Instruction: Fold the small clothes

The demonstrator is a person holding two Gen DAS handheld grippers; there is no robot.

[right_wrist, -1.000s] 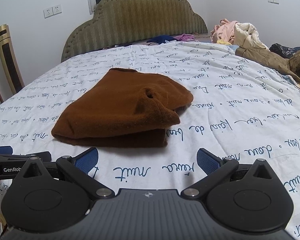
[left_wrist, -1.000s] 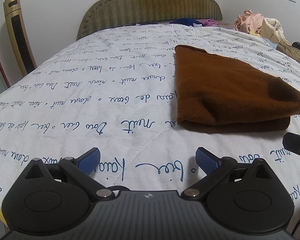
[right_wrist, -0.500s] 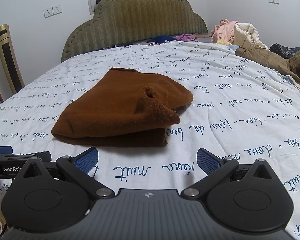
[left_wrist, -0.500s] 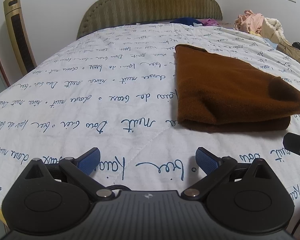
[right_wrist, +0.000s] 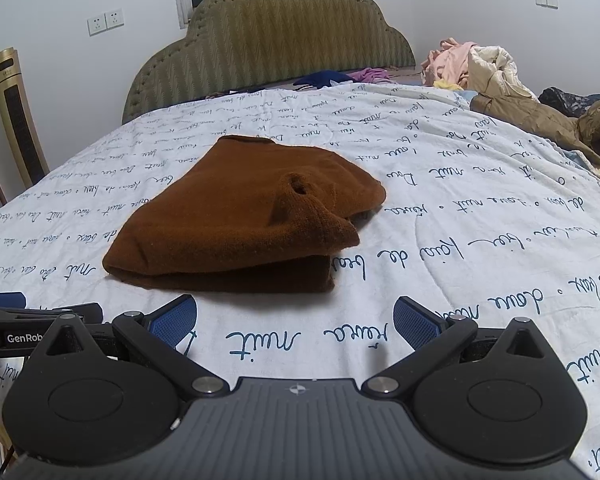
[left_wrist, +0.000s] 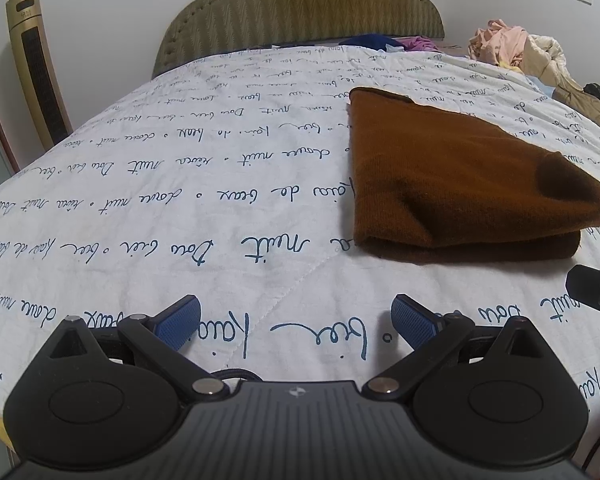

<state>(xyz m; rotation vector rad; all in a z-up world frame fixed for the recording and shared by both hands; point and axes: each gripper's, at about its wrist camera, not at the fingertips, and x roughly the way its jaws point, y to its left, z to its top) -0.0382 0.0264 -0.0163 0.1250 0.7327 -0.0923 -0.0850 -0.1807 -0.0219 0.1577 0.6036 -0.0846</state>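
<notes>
Right of centre in the left view, the folded brown garment (left_wrist: 452, 184) lay on the bedspread (left_wrist: 180, 200), beyond the left gripper (left_wrist: 296, 316). Both it and the right gripper (right_wrist: 296, 316) stood wide open, holding nothing.

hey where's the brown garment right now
The brown garment lies folded on the white script-printed bedspread, just ahead of both open grippers: front-left in the right wrist view, front-right in the left wrist view, with neither gripper touching it.
</notes>
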